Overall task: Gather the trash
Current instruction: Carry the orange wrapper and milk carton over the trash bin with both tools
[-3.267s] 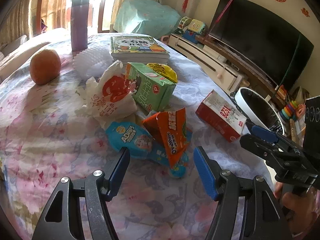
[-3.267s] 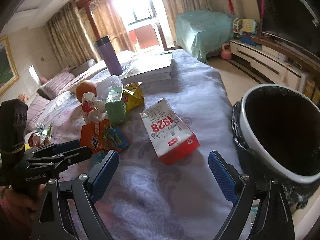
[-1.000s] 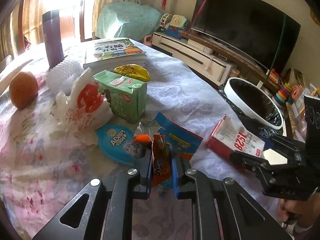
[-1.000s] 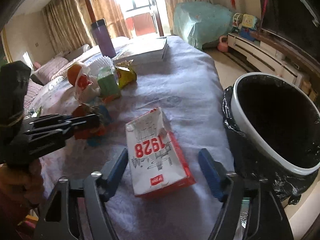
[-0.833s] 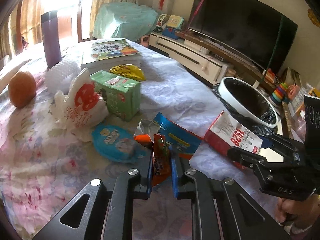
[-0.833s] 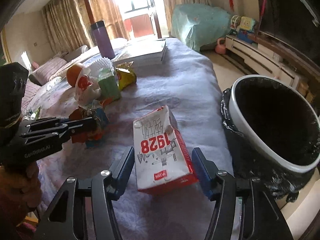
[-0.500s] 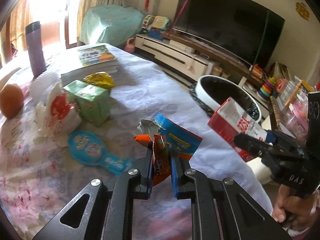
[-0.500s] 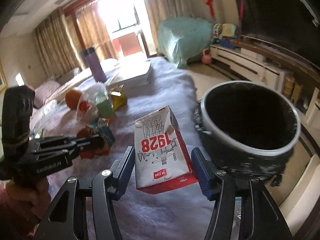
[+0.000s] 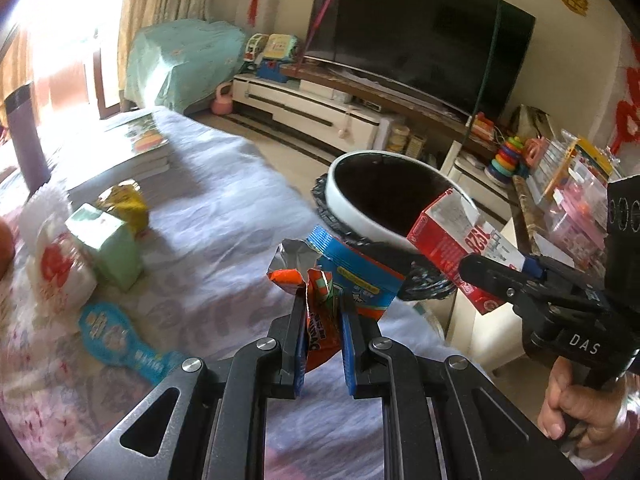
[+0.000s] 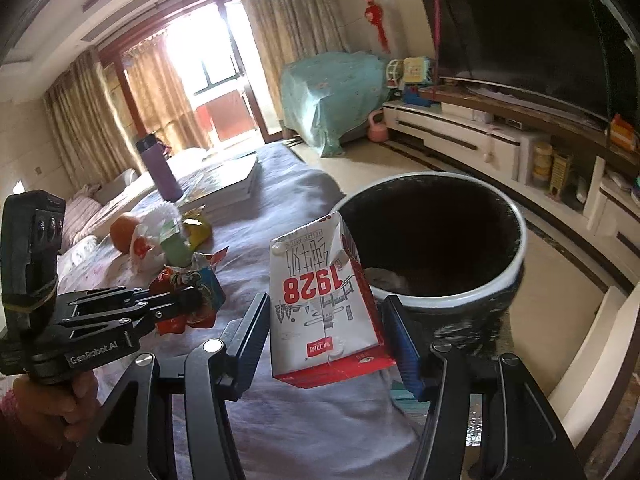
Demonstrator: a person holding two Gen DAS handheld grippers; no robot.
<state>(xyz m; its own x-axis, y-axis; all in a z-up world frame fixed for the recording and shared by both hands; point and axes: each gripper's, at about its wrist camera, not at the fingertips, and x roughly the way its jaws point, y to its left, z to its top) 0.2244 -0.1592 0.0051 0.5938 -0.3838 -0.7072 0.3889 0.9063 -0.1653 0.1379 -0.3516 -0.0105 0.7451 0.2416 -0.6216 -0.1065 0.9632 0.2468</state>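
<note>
Two pieces of trash are off the table, one in each gripper. The left gripper (image 9: pixel 323 320) is clamped tight on a bunch of crumpled snack wrappers (image 9: pixel 320 276), orange and blue with a silver torn edge, which stick up from between its two blue pads above the table's near edge. The right gripper (image 10: pixel 326 340) grips one red-and-white milk carton (image 10: pixel 322 304) printed "1928"; both pads press its sides, and it hangs tilted, its top toward the rim of the single trash bin (image 10: pixel 504 280). In the left wrist view the carton (image 9: pixel 448 240) overlaps the bin's (image 9: pixel 348 216) white rim on its near side. The bin is lined in black and stands just beside the table (image 10: pixel 288 208), at its edge.

Five loose items are left on the flowered cloth in the left wrist view: one green carton (image 9: pixel 108 248), one white bag with a red print (image 9: pixel 60 272), one yellow wrapper (image 9: pixel 124 204), one flat blue packet (image 9: pixel 116 340) and a white foam net (image 9: pixel 50 196). Past them the right wrist view shows one orange (image 10: pixel 122 232), one purple bottle (image 10: pixel 160 170) and one stack of books (image 10: pixel 228 184).

One hand (image 9: pixel 576 404) holds the right gripper's handle; the other hand (image 10: pixel 44 408) holds the left
</note>
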